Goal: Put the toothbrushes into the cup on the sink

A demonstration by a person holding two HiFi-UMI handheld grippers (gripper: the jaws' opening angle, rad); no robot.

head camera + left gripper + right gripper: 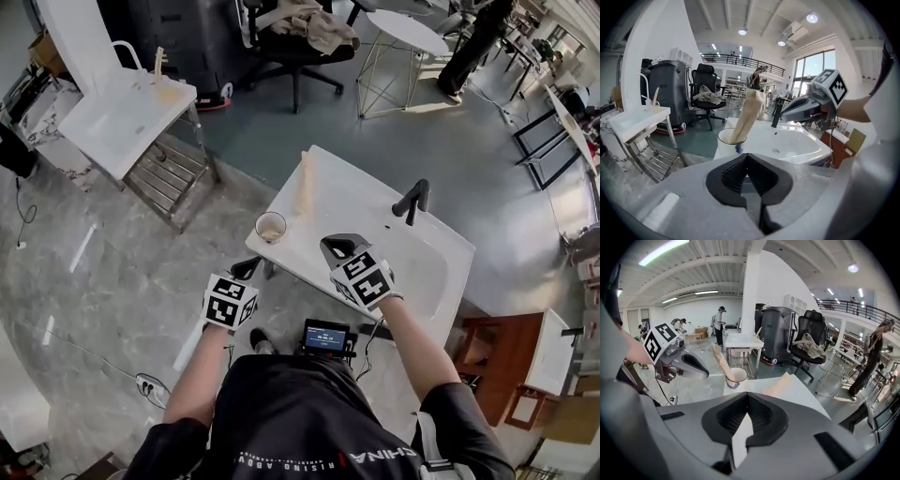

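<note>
- The toothbrushes (305, 183), a long, pale beige, matte bundle, are seemingly standing in the round white cup (271, 226) at the glossy sink's (361, 199) near-left corner, tilting toward its far edge.
- The left gripper (251, 269) is hovering nearer the cup, closed and empty.
- The right gripper (330, 247) is hanging over the basin, likewise closed on nothing.

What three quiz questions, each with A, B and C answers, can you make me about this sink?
1. Where is the cup?
A. on the sink's corner
B. on the floor
C. on the office chair

2. What colour is the tap?
A. red
B. black
C. yellow

3. What does the right gripper hold?
A. the cup
B. a toothbrush
C. nothing

Answers:
1. A, since it stands at one corner of the white sink.
2. B, since the tap is dark black against the white.
3. C, since its jaws are together with nothing between them.
</note>
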